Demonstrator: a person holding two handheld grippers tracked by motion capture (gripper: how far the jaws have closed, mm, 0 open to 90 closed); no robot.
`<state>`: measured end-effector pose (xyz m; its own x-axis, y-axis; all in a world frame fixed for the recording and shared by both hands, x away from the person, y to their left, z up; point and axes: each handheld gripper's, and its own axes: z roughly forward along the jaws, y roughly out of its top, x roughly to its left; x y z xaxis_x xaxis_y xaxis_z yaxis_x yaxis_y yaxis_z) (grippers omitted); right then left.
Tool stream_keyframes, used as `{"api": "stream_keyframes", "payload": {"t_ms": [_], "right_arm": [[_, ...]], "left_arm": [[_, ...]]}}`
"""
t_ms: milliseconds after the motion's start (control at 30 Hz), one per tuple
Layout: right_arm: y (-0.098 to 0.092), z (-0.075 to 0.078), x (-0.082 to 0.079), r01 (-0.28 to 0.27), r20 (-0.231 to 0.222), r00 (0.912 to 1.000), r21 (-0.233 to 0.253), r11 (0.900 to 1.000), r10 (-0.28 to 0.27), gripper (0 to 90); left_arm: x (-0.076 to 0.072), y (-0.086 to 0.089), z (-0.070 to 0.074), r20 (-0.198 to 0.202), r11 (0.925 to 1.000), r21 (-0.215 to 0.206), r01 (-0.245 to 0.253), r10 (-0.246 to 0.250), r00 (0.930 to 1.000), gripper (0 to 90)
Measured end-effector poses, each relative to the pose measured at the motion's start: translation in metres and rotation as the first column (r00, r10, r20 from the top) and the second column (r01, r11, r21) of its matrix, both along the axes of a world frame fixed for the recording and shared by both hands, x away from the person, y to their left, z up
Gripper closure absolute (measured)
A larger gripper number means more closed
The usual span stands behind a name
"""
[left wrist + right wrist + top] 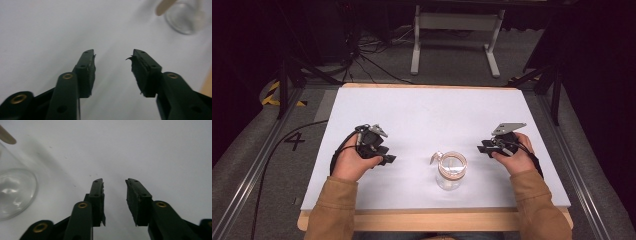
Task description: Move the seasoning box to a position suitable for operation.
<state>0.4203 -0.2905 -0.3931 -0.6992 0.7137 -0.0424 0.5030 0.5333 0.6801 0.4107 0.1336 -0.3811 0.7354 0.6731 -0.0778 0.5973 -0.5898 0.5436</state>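
Observation:
A clear glass jar (450, 171) with a pale wooden-rimmed top stands upright on the white table (422, 115), near the front edge and between my hands. A small flap sticks out at its upper left. My left gripper (388, 158) rests on the table to the jar's left, open and empty. In the left gripper view its jaws (113, 58) stand apart over bare table, with the jar (186, 17) at the top right. My right gripper (482, 147) sits to the jar's right, also open and empty (115, 182). The jar (15, 192) appears blurred at that view's left.
The white table sheet lies on a wooden board (432, 220) whose edge shows at the front. Metal rails (259, 160) run along both sides. Beyond the far edge stand a white frame (457, 35) and loose cables (367, 47) on the grey floor.

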Motion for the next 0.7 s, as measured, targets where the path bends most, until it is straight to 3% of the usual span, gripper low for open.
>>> {"api": "stream_keyframes", "payload": {"t_ms": [33, 67, 167, 267, 333, 467, 567, 633, 700], "right_arm": [[-0.002, 0.003, -0.002, 0.003, -0.011, 0.9999, 0.017, 1.0, -0.003, 72.1], [-0.004, 0.006, -0.005, 0.001, -0.005, 1.0, 0.036, 0.999, 0.0, 74.0], [-0.006, 0.009, -0.01, -0.014, -0.006, 0.9999, 0.049, 0.999, 0.015, 74.6], [-0.007, 0.01, -0.014, -0.031, -0.015, 0.9994, 0.053, 0.998, 0.032, 74.5], [-0.008, 0.011, -0.016, -0.037, -0.016, 0.9992, 0.061, 0.997, 0.038, 74.6], [-0.012, 0.014, -0.021, -0.031, -0.021, 0.9992, 0.079, 0.996, 0.033, 74.9], [-0.014, 0.015, -0.023, -0.025, -0.021, 0.9994, 0.086, 0.996, 0.027, 74.9], [-0.016, 0.016, -0.026, -0.02, -0.018, 0.9996, 0.087, 0.996, 0.022, 75.3], [-0.016, 0.015, -0.028, -0.02, -0.018, 0.9996, 0.082, 0.996, 0.021, 75.2]], "left_arm": [[-0.001, -0.004, 0.0, 0.018, 0.9998, 0.01, -0.019, 0.019, 0.9997, 54.5], [-0.003, -0.006, 0.002, 0.014, 1.0, -0.002, -0.006, 0.006, 0.9999, 58.2], [-0.008, -0.007, 0.013, 0.006, 0.9963, -0.055, 0.067, -0.066, 0.9978, 70.6], [-0.011, -0.008, 0.019, 0.016, 0.991, -0.106, 0.082, -0.081, 0.9966, 74.5], [-0.01, -0.012, 0.019, -0.011, 0.9871, -0.123, 0.103, -0.105, 0.9944, 76.4], [-0.009, -0.025, 0.015, -0.035, 0.985, -0.124, 0.12, -0.125, 0.9915, 75.9], [-0.009, -0.032, 0.014, -0.027, 0.982, -0.129, 0.138, -0.142, 0.9894, 76.2], [-0.01, -0.041, 0.014, -0.027, 0.9791, -0.119, 0.165, -0.17, 0.9852, 78.2], [-0.01, -0.052, 0.011, -0.031, 0.9774, -0.076, 0.197, -0.2, 0.9793, 80.7]]}}
